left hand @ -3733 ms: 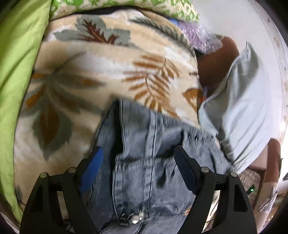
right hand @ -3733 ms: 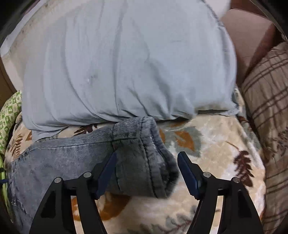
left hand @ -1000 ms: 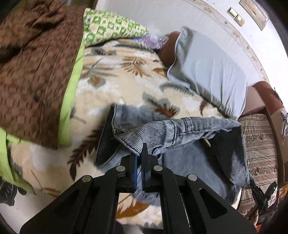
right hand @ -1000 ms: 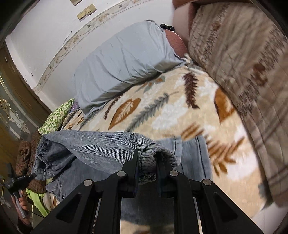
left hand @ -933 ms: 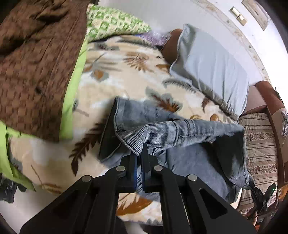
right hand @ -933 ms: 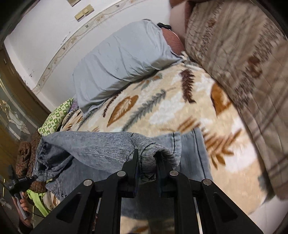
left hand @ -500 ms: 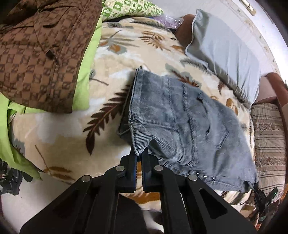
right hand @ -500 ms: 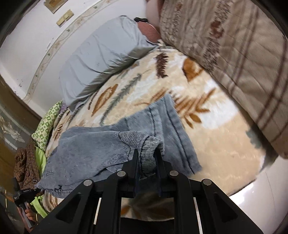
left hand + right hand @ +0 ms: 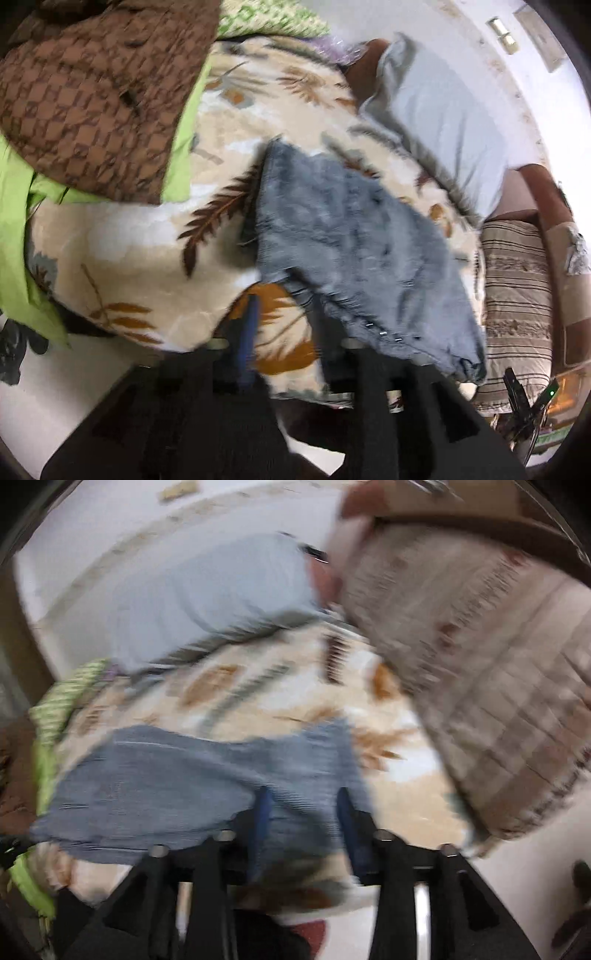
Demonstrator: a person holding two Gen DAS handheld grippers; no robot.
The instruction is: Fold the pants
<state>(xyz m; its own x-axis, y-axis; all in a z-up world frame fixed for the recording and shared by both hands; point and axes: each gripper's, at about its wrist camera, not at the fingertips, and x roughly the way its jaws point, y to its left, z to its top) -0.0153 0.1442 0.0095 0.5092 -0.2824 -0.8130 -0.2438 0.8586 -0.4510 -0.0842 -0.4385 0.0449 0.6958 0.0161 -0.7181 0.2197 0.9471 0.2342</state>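
The grey denim pants point(image 9: 354, 236) lie folded on the leaf-print blanket point(image 9: 133, 251), near the bed's front edge. My left gripper point(image 9: 284, 310) is open and empty just in front of the pants' near left corner. In the right wrist view the pants point(image 9: 177, 775) spread to the left. My right gripper point(image 9: 301, 801) is open and empty at the pants' near right edge. Both views are blurred by motion.
A brown patterned garment point(image 9: 92, 92) lies on green cloth point(image 9: 14, 236) at the left. A grey pillow point(image 9: 443, 114) sits at the head of the bed, also in the right wrist view point(image 9: 221, 594). A striped beige cushion point(image 9: 517, 295) is at the right point(image 9: 480, 664).
Both grippers were shut on the pants' edge and have opened and let go. The folded pants now rest on the blanket. Both grippers are drawing back.
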